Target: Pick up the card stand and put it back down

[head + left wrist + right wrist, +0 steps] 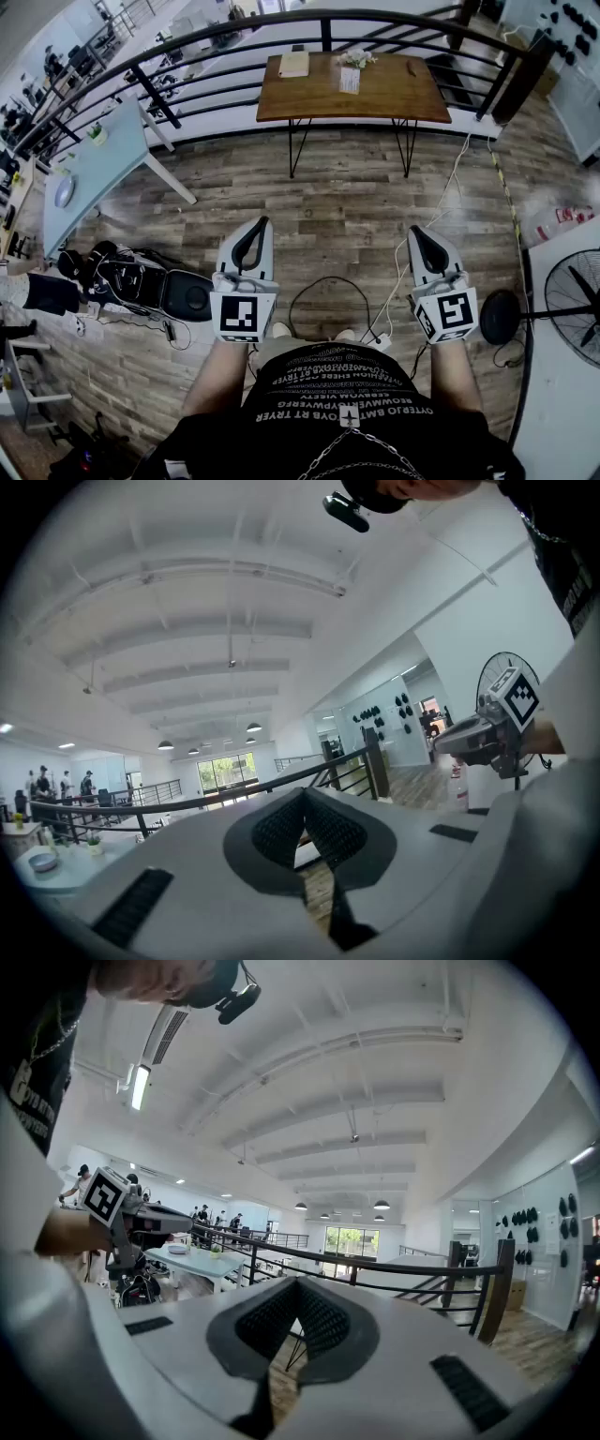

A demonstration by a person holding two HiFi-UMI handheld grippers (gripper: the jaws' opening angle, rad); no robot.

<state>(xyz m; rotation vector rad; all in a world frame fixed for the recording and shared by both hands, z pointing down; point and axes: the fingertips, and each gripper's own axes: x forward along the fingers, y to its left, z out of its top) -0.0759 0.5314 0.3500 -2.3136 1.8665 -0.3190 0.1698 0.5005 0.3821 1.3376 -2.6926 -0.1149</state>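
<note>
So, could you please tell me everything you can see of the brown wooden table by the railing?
The wooden table has a rectangular brown top with visible grain, carried on thin black wire-like legs. It stands level on the plank floor, just in front of the black railing. On it rest a pale book at the far left, a white card stand near the middle, a small plant behind that, and a small dark item to the right.

Black lettered shirt [281, 412], seemingly metal chain [323, 457].
</note>
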